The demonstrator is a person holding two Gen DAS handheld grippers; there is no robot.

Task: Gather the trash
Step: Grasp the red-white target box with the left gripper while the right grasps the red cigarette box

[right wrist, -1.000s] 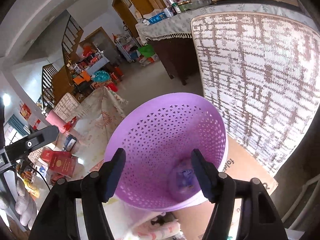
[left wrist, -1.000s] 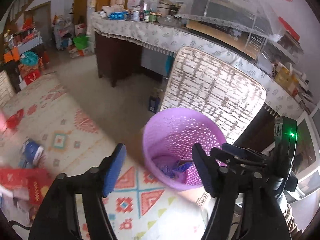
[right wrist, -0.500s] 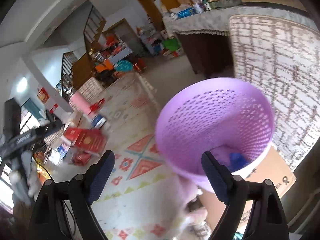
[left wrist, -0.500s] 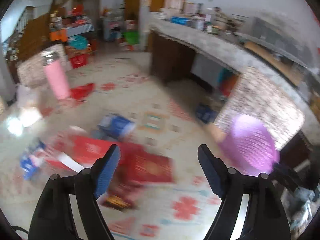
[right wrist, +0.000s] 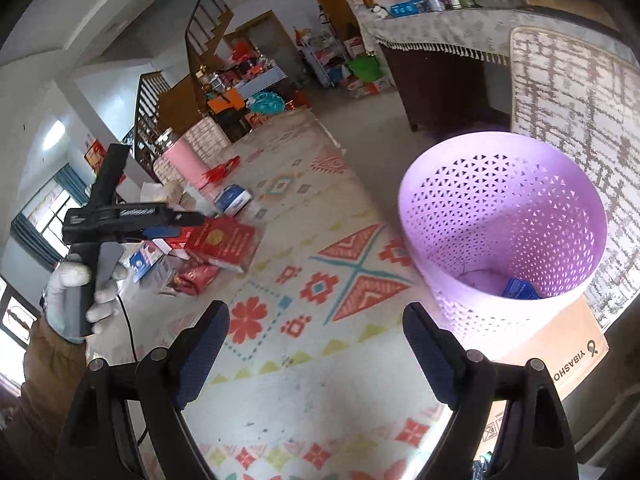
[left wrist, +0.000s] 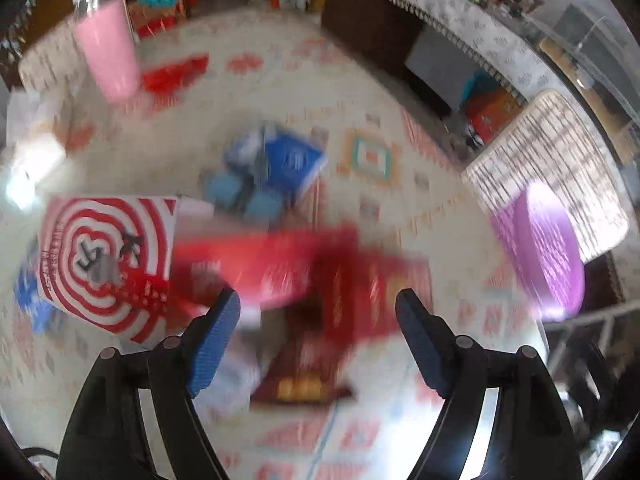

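Observation:
The purple mesh basket (right wrist: 500, 232) stands on a cardboard sheet at the right, with a blue wrapper (right wrist: 520, 290) on its bottom. My right gripper (right wrist: 316, 344) hangs open and empty over the rug, left of the basket. Trash lies further left: a red box (right wrist: 224, 242), a blue box (right wrist: 232, 198) and smaller packs. A gloved hand (right wrist: 72, 288) holds my left gripper (right wrist: 180, 226) above that pile. In the blurred left wrist view, the left gripper (left wrist: 318, 308) is open and empty over red boxes (left wrist: 340, 280), with a red-and-white ringed box (left wrist: 104, 256), the blue box (left wrist: 280, 164) and the basket (left wrist: 540, 256) around.
A patterned rug (right wrist: 320, 280) covers the floor. A pink cylinder (right wrist: 188, 164) stands at its far end. A woven mat (right wrist: 580, 92) leans behind the basket, beside a dark table (right wrist: 436, 92) with a fringed cloth. Shelves and stairs fill the back.
My left gripper swung away from the basket and down over the red boxes. My right gripper drew back leftward from over the basket and its jaws widened.

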